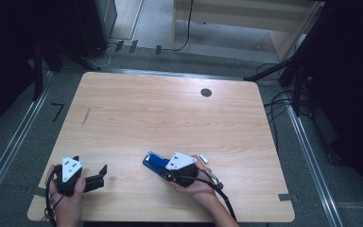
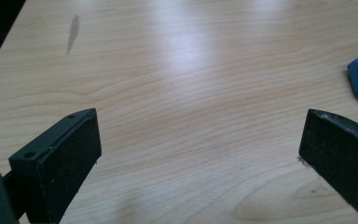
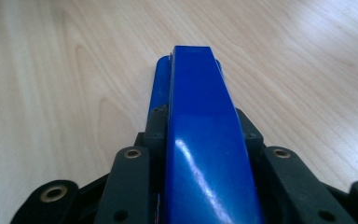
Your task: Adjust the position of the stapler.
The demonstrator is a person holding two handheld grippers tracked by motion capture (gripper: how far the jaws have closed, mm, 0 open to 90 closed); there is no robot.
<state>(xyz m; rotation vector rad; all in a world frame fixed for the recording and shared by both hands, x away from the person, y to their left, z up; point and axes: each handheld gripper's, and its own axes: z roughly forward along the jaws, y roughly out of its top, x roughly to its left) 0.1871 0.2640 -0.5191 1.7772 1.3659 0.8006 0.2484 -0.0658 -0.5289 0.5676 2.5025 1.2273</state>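
Stapler (image 3: 205, 140), blue, clenched lengthwise in the right gripper (image 1: 170, 165) at the worktop's (image 1: 170, 113) 6 o'clock edge; left gripper (image 2: 200, 158) released at 8 o'clock; likely next, lift or reposition it.

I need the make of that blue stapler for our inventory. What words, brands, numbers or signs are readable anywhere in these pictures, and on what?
None can be read.
Blue stapler, clamped in the right claw: plain glossy top, no print showing.
Small white piece beside it: too small to tell.
Table and left claw: no lettering.
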